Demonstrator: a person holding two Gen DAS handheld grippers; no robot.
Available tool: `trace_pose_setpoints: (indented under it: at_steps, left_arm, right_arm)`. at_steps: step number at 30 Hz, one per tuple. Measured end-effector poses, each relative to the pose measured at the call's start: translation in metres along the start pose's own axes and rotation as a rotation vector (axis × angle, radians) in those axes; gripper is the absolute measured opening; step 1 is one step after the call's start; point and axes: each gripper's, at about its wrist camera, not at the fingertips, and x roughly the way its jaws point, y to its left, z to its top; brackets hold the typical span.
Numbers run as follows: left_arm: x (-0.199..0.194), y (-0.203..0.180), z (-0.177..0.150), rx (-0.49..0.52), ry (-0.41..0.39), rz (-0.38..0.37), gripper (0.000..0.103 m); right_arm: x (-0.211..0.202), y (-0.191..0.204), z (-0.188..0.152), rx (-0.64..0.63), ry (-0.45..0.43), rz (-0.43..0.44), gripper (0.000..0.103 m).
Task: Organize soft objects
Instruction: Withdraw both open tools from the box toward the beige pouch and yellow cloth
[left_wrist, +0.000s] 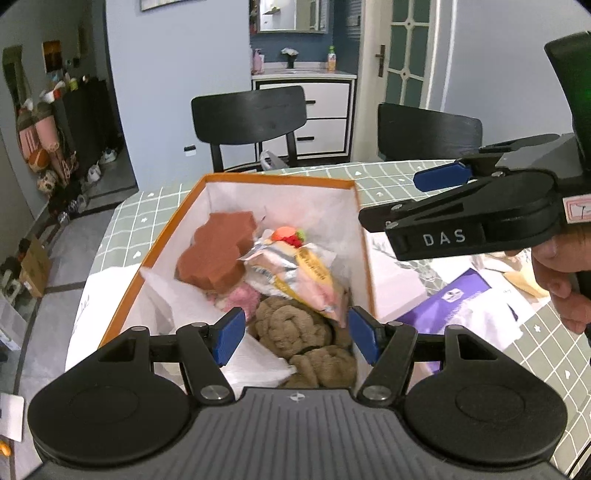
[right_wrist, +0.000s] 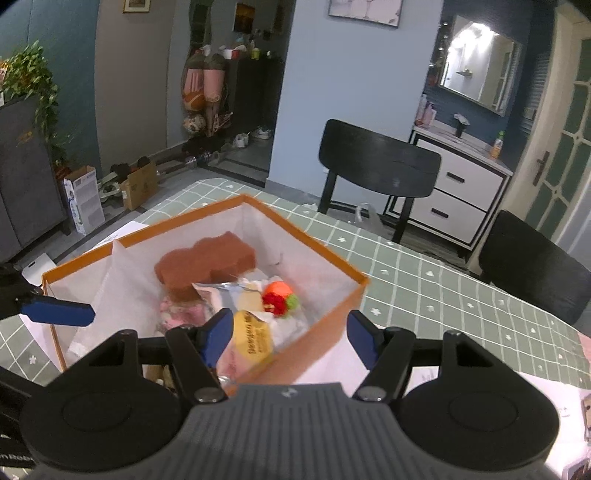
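Orange-rimmed box (left_wrist: 168, 236) — blocky brown sponge (left_wrist: 216, 254), knotted plush (left_wrist: 291, 325)

A box (left_wrist: 364, 236) sits on the tabletop (left_wrist: 406, 173) at mid-frame, holding a sponge block (left_wrist: 218, 254), a packet (left_wrist: 295, 273) to its right, and towels (left_wrist: 295, 332) below them.

Left gripper (left_wrist: 295, 338): jaws apart, nothing between the blue pads, pointing forward and downward
Right gripper (right_wrist: 291, 339): jaws apart, nothing gripped, tilted downward
Right gripper, seen from the left wrist view: enters from the right edge, fingers (left_wrist: 439, 177) pointing left, held higher than the left one
Hand (left_wrist: 561, 280): wrapped round the right gripper's handle (fingers only partly visible)
Left gripper's pad (right_wrist: 59, 313): one blue tip shows at the left edge of the right wrist view
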Motion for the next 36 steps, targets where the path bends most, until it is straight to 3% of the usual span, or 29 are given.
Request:
trace_pose_setpoints:
  at_steps: [13,36]
  left_arm:
    - [-0.005,-0.063,-0.002,0.086,-0.017,-0.030,0.079]
    - [0.039,-0.180,-0.014,0.244,0.018,-0.138,0.079]
  right_arm:
    - [-0.044,-0.063,-0.039,0.050,-0.005,-0.061,0.068]
    - [-0.082,-0.183,-0.183,0.173,0.096,-0.118,0.068]
